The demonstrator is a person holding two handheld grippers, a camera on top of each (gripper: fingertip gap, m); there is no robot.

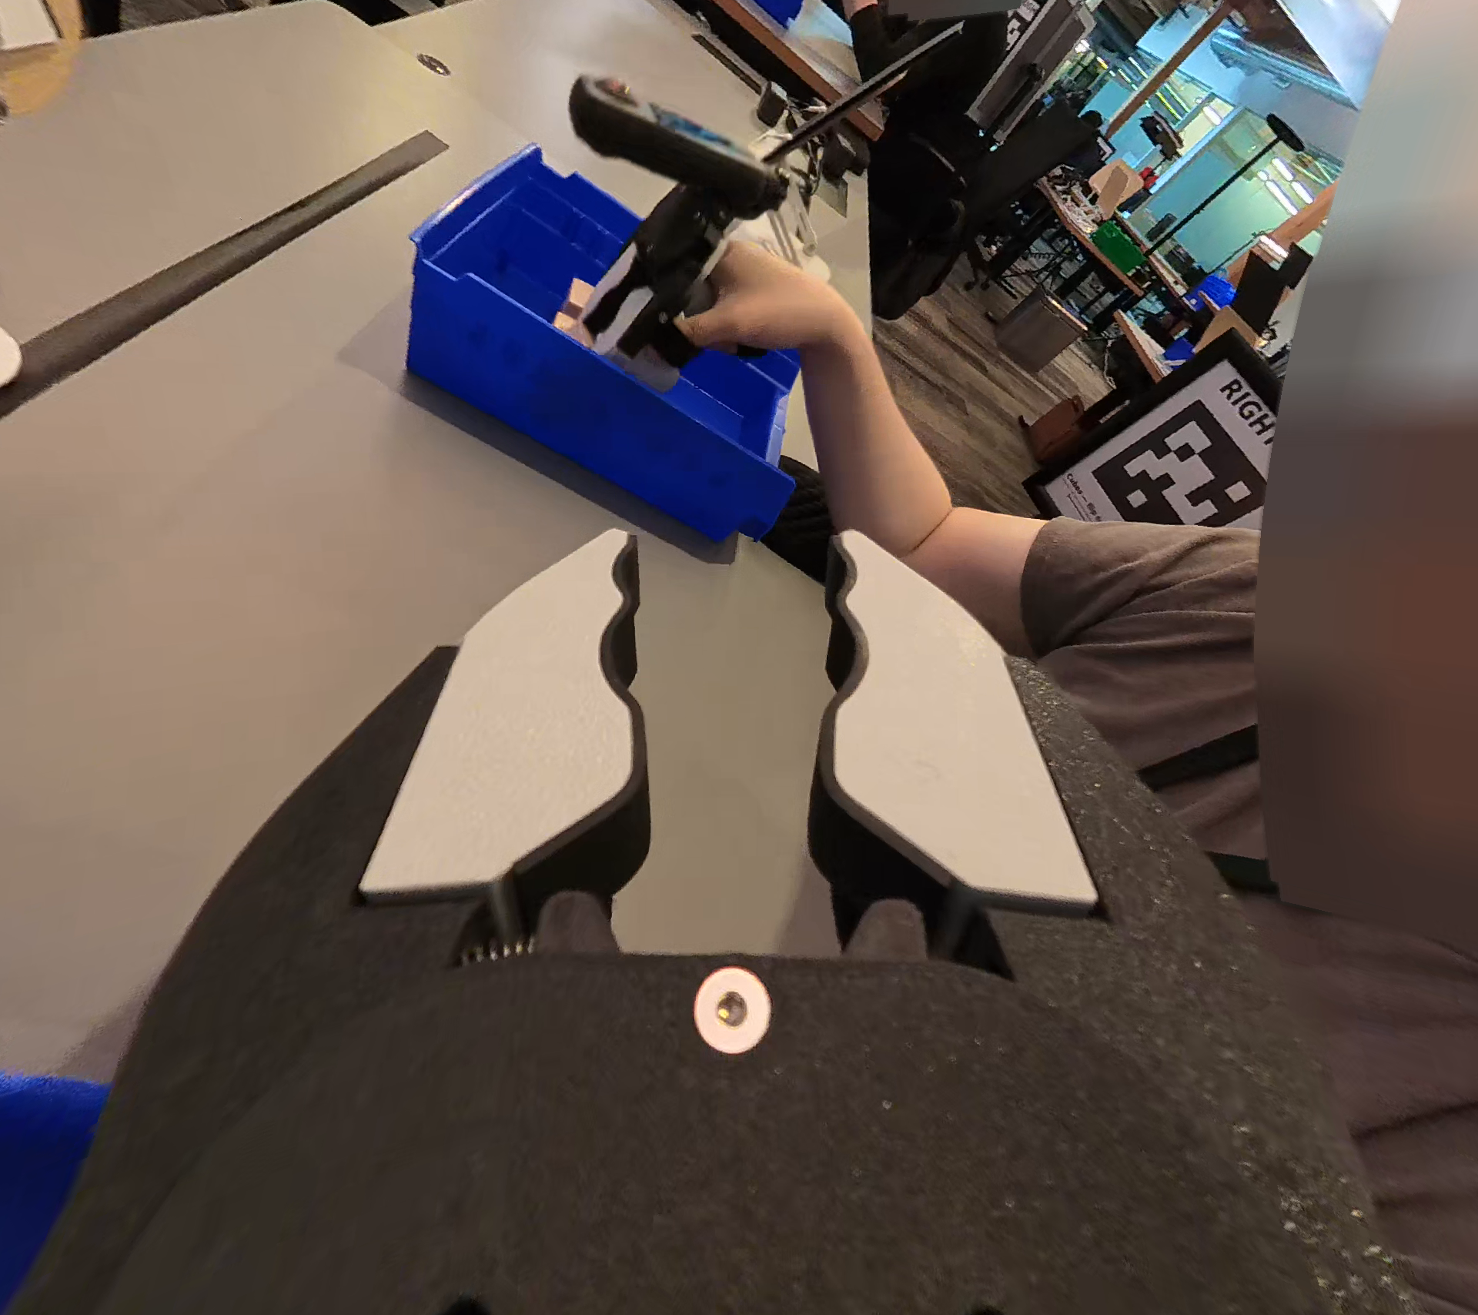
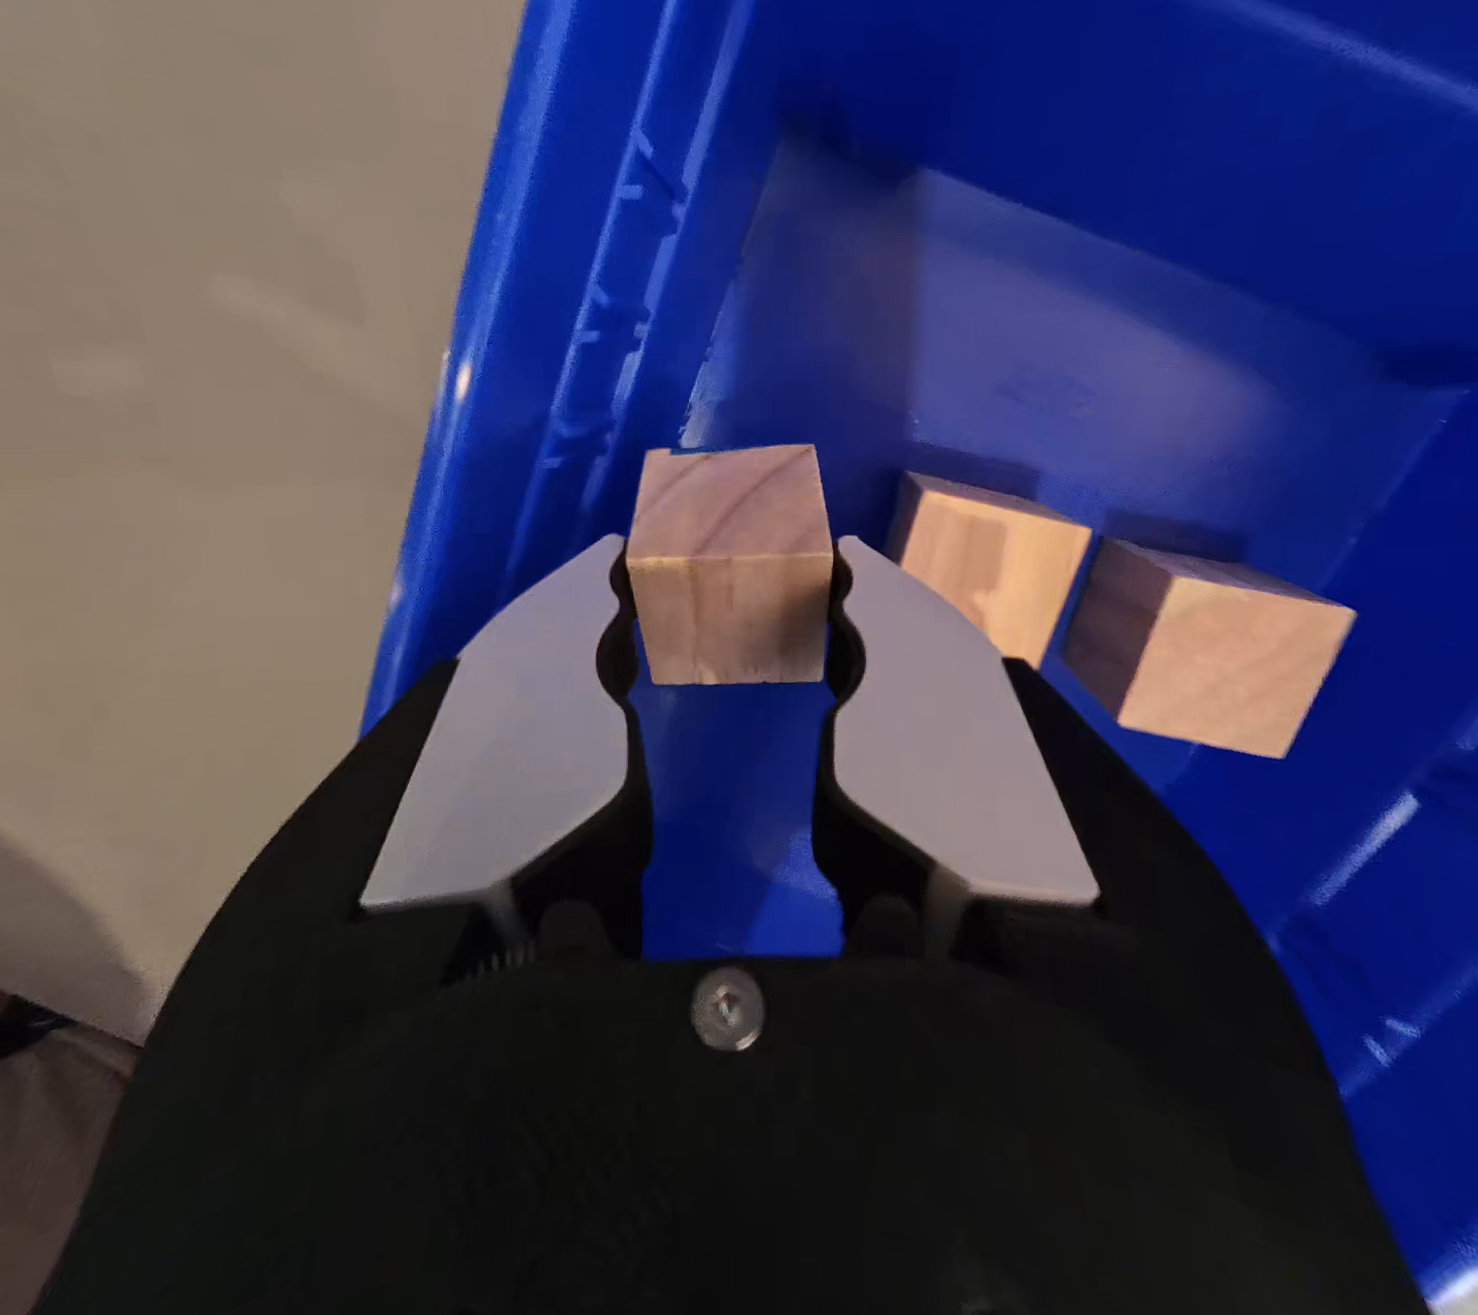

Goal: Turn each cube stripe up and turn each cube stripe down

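A: Though it dominates, the blue plastic bin [image 2: 1040, 77] only houses stock. Contents?
B: Two wooden cubes [image 2: 1120, 605] on its floor; a third cube [image 2: 732, 581] clamped between the right gripper [image 2: 732, 605] tips, flat faces pinched. Likely light, rigid, smooth. No stripe showing.
A: Left gripper [image 1: 732, 605]?
B: Parted, empty, near the bin.

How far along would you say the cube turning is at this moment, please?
No finished turn is evident: no stripe shows on any cube face. In hand: the right tool grips one wooden cube inside the blue bin. Two more cubes wait on the bin floor. The left tool is open and empty.
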